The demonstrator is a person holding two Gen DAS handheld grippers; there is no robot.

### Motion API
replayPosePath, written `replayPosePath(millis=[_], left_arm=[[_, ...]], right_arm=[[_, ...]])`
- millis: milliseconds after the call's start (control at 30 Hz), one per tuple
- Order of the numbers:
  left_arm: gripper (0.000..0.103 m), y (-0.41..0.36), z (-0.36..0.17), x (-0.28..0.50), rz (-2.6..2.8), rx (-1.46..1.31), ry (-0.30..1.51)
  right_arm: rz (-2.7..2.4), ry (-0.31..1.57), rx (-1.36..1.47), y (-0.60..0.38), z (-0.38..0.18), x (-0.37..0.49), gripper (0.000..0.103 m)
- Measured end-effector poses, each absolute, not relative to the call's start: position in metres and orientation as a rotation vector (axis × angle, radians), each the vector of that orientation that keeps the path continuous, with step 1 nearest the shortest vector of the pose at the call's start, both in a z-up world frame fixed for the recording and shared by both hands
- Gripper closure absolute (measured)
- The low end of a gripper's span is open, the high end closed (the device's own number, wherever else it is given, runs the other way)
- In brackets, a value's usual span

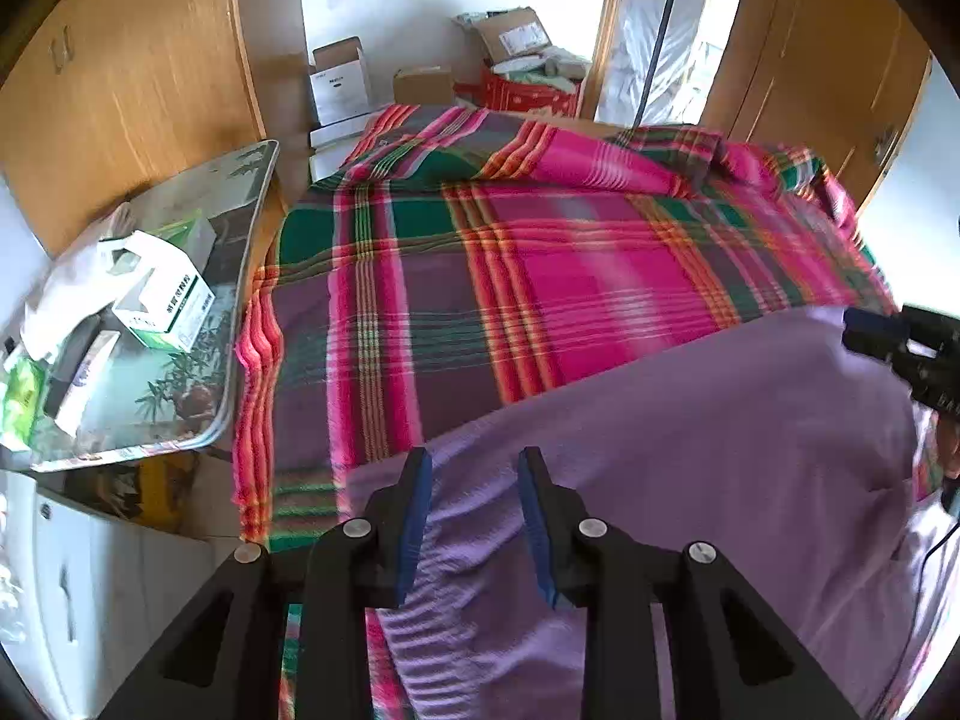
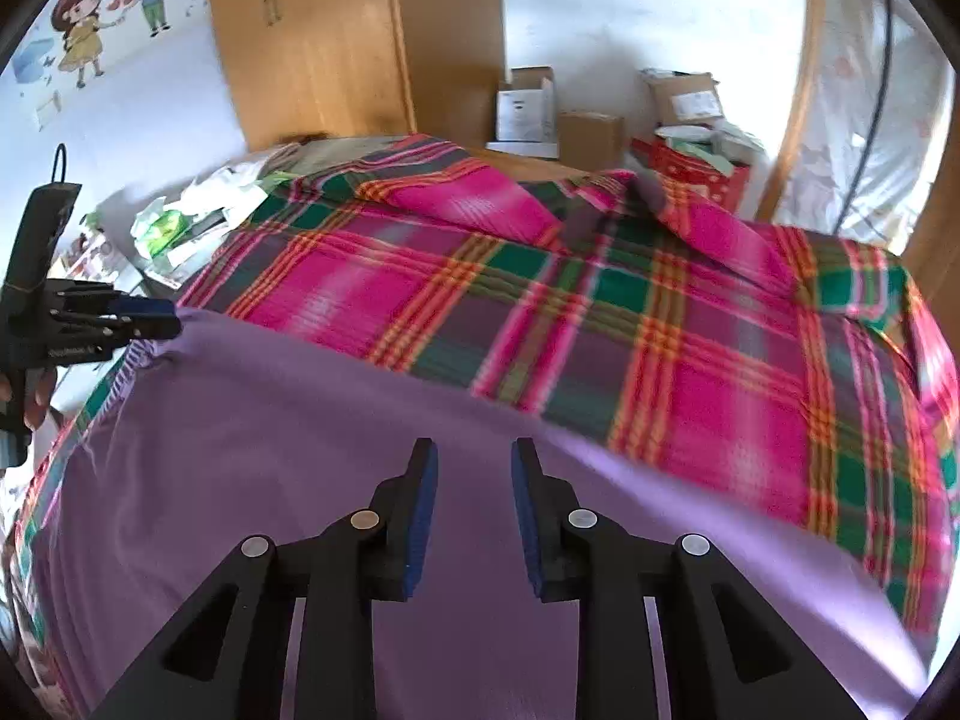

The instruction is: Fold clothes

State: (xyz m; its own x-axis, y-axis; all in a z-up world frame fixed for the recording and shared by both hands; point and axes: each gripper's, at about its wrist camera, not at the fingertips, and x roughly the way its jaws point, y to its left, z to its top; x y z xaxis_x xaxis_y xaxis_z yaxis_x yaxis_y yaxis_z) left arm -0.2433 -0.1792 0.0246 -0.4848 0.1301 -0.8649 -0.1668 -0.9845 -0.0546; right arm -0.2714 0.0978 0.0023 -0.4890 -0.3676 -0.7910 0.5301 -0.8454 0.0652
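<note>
A purple garment (image 1: 690, 450) (image 2: 300, 450) lies spread over the near part of a bed covered by a pink, green and purple plaid blanket (image 1: 540, 270) (image 2: 600, 330). My left gripper (image 1: 474, 462) (image 2: 174, 318) hovers at the garment's left far edge, jaws a narrow gap apart, with purple cloth showing between them and its ruffled hem under the left finger. My right gripper (image 2: 474, 450) (image 1: 852, 330) is over the garment's far edge further right, its jaws also apart with nothing pinched. The garment's near part is hidden by the grippers.
A glass-topped side table (image 1: 180, 372) left of the bed carries a green and white box (image 1: 168, 300) and bags. Wooden wardrobes (image 1: 120, 90) (image 2: 312, 42) stand behind, with cardboard boxes (image 1: 339, 81) and a red box (image 1: 528, 93) past the bed's far end. A hand (image 2: 36, 396) grips the left tool.
</note>
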Motion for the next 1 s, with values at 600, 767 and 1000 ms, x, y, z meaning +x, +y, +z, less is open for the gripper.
replayPosePath(millis=[600,767,1000], left_arm=[[0.069,-0.174,0.008,-0.248,2.455,-1.457,0.180],[0.069,-0.175,0.008,-0.250,2.452,-1.454,0.190],[0.069,-0.168,0.008,-0.252,2.473,-1.444,0.273]], right_arm=[[-2.170,0.332,1.230,0.061,-0.032,-0.308,0.054],[-2.151,0.354,1.221,0.054,-0.034,-0.308,0.054],[-2.141,0.391,1.185,0.050,-0.035,-0.304,0.050]])
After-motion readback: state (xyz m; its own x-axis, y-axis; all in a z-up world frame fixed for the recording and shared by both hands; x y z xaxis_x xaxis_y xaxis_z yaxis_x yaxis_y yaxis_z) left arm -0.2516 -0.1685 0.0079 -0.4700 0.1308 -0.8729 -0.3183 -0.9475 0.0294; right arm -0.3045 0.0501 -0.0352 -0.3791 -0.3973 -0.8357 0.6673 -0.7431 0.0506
